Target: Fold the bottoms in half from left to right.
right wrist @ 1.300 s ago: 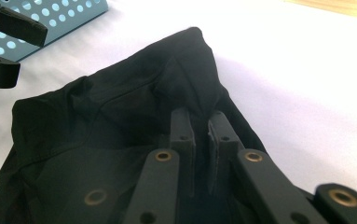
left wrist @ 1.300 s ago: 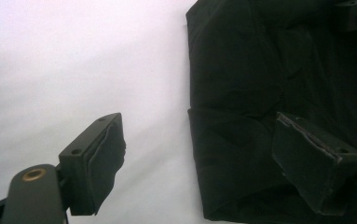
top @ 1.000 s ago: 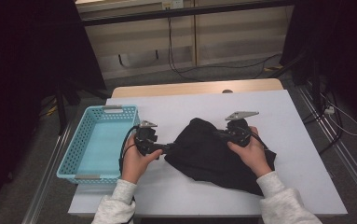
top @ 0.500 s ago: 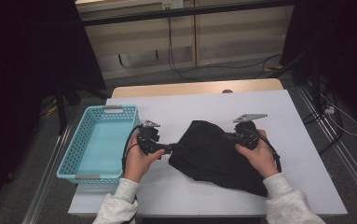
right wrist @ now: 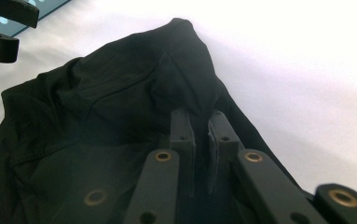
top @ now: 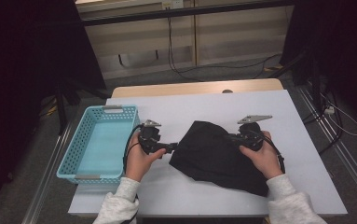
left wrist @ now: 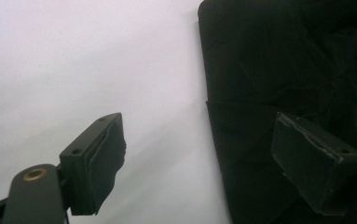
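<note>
1. We find a black garment (top: 223, 156) lying crumpled on the white table (top: 306, 186), right of centre, well apart from the empty light-blue basket (top: 97, 140) at the table's left edge.

2. The right gripper (top: 234, 138) has its jaws nearly shut on a fold of the cloth near the garment's upper right edge. In the right gripper view the fabric (right wrist: 120, 107) rises into a peak just ahead of the pinched jaws, so we judge the fold is gripped and slightly lifted.

3. The left gripper (top: 172, 148) stands with its jaws wide apart at the garment's left edge. In the left gripper view one pad (left wrist: 99, 163) is over bare table and the other (left wrist: 311, 158) over the cloth (left wrist: 283, 70). Neither pad presses on anything, so it holds nothing.

4. Handling, in our judgement: the garment is light, soft and limp. It will sag and drag rather than keep its shape, and a thin single layer may slip out of the pads.

5. Where to take hold, in our judgement: the left gripper should close on the hem or a doubled fold at the near left edge, opposite the right gripper's hold, so the cloth can be raised evenly between the two.
</note>
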`<act>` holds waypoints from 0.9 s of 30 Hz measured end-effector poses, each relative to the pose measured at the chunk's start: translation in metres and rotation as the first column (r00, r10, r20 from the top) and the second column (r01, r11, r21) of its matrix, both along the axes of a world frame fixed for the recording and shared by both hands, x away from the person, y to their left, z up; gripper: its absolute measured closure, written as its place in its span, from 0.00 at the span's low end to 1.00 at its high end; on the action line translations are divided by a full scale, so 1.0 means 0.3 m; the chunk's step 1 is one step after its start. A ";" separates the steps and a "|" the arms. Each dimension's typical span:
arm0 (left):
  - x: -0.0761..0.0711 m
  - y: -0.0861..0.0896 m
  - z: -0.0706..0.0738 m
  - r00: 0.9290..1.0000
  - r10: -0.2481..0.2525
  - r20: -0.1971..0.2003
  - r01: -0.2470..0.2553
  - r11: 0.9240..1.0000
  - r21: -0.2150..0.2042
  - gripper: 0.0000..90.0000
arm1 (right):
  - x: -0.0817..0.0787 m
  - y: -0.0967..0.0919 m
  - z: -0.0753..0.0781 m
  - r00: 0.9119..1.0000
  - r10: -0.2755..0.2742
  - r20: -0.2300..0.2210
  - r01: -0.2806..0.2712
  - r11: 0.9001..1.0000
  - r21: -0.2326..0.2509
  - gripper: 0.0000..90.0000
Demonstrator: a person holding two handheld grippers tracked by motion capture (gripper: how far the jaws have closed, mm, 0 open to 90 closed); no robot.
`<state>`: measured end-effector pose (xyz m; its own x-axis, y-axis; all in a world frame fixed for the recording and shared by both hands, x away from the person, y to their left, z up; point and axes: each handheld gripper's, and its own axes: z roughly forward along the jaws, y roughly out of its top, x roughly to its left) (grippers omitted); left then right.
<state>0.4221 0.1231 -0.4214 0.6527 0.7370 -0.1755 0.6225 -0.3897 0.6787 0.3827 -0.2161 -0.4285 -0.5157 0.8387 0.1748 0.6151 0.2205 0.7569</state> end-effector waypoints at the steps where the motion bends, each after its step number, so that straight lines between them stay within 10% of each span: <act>1: 0.000 -0.003 -0.002 1.000 0.001 0.001 -0.001 1.000 -0.001 0.20 | -0.001 -0.002 0.000 1.000 -0.001 0.001 0.001 1.000 0.001 0.92; 27: 0.002 -0.022 0.002 1.000 -0.010 0.000 0.010 1.000 -0.017 0.19 | -0.030 -0.040 -0.005 1.000 -0.017 -0.006 0.017 1.000 -0.009 0.93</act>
